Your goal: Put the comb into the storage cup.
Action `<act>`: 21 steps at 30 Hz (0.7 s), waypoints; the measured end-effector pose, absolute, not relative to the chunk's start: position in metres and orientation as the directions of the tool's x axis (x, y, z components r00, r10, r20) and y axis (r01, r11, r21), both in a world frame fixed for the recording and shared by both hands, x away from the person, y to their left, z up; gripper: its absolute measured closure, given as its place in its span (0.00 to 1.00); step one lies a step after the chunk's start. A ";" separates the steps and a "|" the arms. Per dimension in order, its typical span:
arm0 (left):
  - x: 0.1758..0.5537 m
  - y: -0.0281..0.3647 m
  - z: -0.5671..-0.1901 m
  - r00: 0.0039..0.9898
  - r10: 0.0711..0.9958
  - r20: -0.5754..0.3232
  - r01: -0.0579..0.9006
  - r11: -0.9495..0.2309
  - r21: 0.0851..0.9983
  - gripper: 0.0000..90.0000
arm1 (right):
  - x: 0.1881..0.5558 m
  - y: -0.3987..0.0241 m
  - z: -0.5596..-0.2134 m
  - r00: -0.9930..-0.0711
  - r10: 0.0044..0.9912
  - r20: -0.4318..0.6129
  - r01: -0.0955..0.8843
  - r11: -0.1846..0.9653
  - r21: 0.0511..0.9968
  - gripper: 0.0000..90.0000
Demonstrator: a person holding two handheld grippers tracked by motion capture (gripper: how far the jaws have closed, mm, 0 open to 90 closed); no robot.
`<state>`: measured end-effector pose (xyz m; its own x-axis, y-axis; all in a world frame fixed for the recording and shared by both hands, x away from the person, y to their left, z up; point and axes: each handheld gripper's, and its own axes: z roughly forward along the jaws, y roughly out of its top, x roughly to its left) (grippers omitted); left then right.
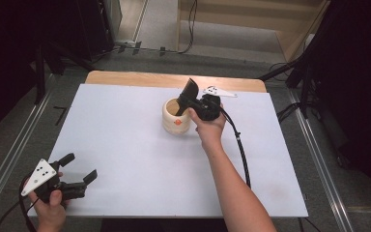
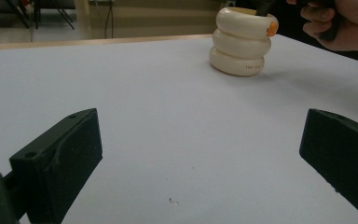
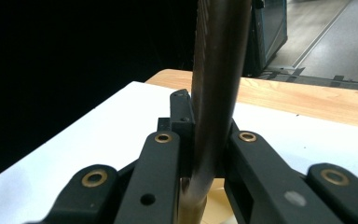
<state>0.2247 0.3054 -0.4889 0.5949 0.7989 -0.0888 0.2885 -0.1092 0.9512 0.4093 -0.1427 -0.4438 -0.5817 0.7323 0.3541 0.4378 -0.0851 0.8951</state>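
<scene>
1. Near the far middle of the white-topped bench (image 1: 125,145), we see a cream-coloured holder shaped like three stacked rings (image 1: 175,117), standing upright with a small orange mark on its side.

2. We see the right gripper (image 1: 189,96) just above the holder's open mouth, held in the person's right hand (image 1: 207,126), which sits just beside the holder on its right.

3. We find its jaws clenched on a dark, flat-bladed utensil with a curved brownish handle (image 3: 214,93); in the right gripper view the handle runs up between the jaws, and its lower end points down toward the cream holder beneath.

4. From the high view, we see the utensil's dark blade (image 1: 190,88) rise tilted above the holder's far rim.

5. At the near left corner of the bench, we see the left gripper (image 1: 82,169) in the person's left hand (image 1: 52,203), well apart from the holder.

6. We see its jaws released and spread wide, with nothing between them but bare bench; the left gripper view looks across the bench to the holder (image 2: 242,42) and the right hand (image 2: 340,25) beside it.

7. We note a black cable (image 1: 241,150) trailing from the right gripper along the forearm.
</scene>
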 end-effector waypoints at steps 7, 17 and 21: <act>0.224 0.305 -0.489 0.599 0.796 -0.090 0.290 -0.111 0.951 0.00 | 0.411 -0.139 -0.449 -0.570 0.724 0.388 0.456 -0.114 0.883 0.93; 0.224 0.305 -0.489 0.599 0.796 -0.086 0.290 -0.116 0.950 0.00 | 0.412 -0.149 -0.456 -0.512 0.774 0.373 0.451 -0.127 0.883 0.77; 0.224 0.305 -0.489 0.599 0.796 -0.085 0.290 -0.117 0.950 0.00 | 0.414 -0.155 -0.459 -0.487 0.818 0.305 0.412 -0.093 0.906 0.63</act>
<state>0.2242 0.3046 -0.4888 0.5994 0.7959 -0.0852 0.2902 -0.1169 0.9498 0.4136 -0.1548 -0.4586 -0.4873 0.8181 0.3055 0.4125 -0.0927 0.9062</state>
